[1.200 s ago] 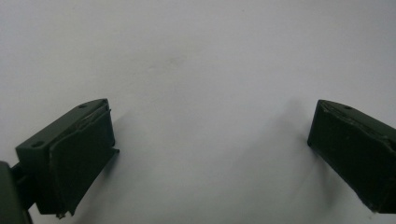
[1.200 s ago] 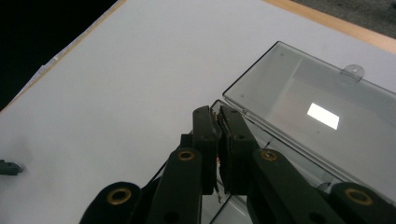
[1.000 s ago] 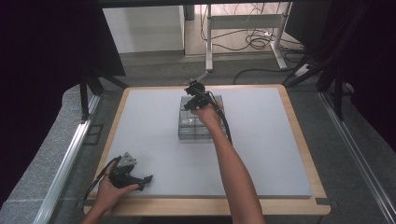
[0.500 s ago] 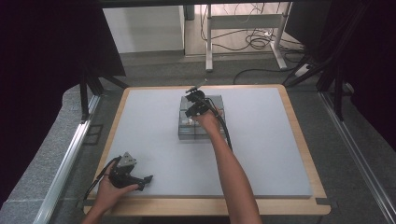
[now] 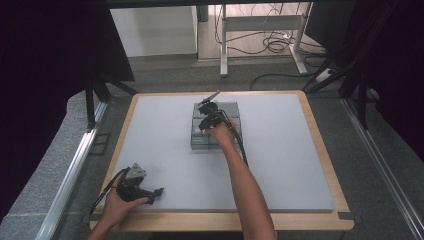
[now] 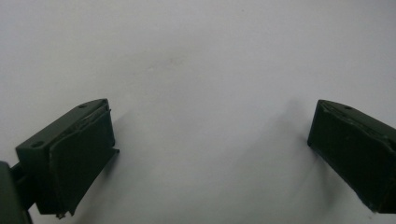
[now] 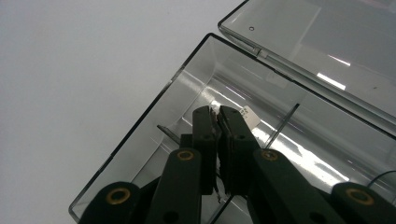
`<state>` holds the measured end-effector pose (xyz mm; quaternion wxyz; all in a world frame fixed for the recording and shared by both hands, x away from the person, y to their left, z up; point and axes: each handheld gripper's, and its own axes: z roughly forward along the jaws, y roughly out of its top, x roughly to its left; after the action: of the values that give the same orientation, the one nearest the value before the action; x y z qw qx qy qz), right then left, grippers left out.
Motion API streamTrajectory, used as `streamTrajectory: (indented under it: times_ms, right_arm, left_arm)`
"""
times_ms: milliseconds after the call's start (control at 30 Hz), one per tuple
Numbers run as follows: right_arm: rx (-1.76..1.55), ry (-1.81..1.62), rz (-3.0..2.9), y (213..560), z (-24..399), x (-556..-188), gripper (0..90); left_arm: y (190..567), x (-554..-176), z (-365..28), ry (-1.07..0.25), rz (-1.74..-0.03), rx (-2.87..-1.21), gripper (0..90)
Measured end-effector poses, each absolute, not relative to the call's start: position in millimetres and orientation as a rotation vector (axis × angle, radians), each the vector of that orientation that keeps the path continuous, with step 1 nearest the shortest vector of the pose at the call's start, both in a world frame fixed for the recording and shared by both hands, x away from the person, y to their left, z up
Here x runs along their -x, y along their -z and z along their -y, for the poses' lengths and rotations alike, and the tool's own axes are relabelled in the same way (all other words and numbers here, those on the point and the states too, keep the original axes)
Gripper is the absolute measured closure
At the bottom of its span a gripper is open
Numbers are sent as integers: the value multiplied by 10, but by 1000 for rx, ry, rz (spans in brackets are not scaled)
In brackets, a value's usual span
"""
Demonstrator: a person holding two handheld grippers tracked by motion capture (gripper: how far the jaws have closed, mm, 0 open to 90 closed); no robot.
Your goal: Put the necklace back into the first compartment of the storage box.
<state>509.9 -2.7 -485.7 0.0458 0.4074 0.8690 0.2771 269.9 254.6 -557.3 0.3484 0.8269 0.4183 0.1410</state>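
A clear plastic box [image 5: 196, 141] stands mid-table with its lid [image 7: 327, 42] swung open at the far side. My right gripper [image 5: 204, 125] reaches down into the box [image 7: 154, 102]. In the right gripper view its jaws [image 7: 215, 112] are pressed together on a thin small item with a white tag [image 7: 251, 117] that sticks out at the tips. Most of that item is hidden between the jaws. My left gripper [image 5: 159, 191] rests on the white tabletop [image 6: 201, 60] near the front left corner, open, with nothing between its fingers [image 6: 79, 154].
The white table surface [image 5: 290, 150] has a wooden rim [image 5: 320, 145]. Thin dividers [image 7: 280, 126] stand inside the box. Beyond the table's far edge are desk legs and cables [image 5: 270, 42] on the floor. A metal rail [image 5: 75, 165] runs along the left side.
My right gripper has moved over the box toward the person's side and sits lower in it. The left gripper has stayed put.
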Motion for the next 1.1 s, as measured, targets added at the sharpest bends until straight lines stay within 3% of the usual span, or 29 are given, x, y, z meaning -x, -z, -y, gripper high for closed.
streamTrajectory:
  times_ms: [367, 533, 833, 1100]
  right_arm:
    - [-1252, -823, -2666, 4941, 5, -5117, 837]
    - [-1244, -811, -2668, 4932, 8, -5116, 738]
    - [-1216, -893, -2634, 4799, 137, -5009, 673]
    - [-1123, -975, -2617, 4650, 387, -4693, 599]
  left_arm:
    - [5572, -2699, -2545, -366, -1085, -2144, 5]
    - [5572, -2699, -2546, -366, -1084, -2144, 5]
    - [5571, -2701, -2547, -366, -1084, -2147, 5]
    - [5573, -2699, -2546, -368, -1084, -2146, 5]
